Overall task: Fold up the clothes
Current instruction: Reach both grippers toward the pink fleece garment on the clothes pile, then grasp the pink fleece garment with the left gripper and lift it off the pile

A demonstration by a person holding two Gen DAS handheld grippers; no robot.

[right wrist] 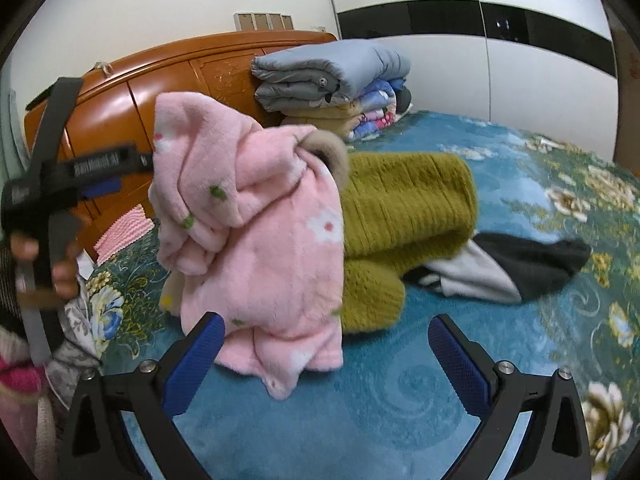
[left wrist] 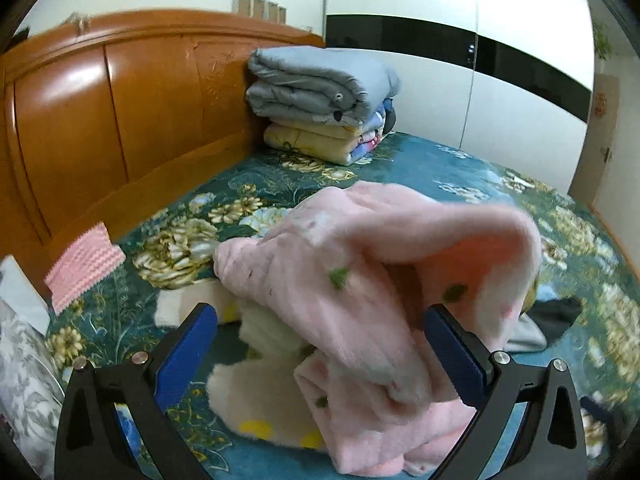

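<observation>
Floral bed (right wrist: 540,208) carries the pink fleece garment (right wrist: 256,232), draped over the released left hand-held gripper (left wrist: 320,344); right hand-held gripper (right wrist: 326,344) released, empty. Risk: unpinched fleece sliding off.

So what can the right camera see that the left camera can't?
Only the right wrist view shows the green sweater behind the pink garment, and the left hand-held gripper from outside, at the garment's edge. Only the left wrist view shows cream fabric with yellow spots under the garment, which lies between that gripper's open fingers. Both show the pink garment, the quilt stack, the headboard, the bedspread and a dark garment. The right hand-held gripper is open and holds nothing.
</observation>
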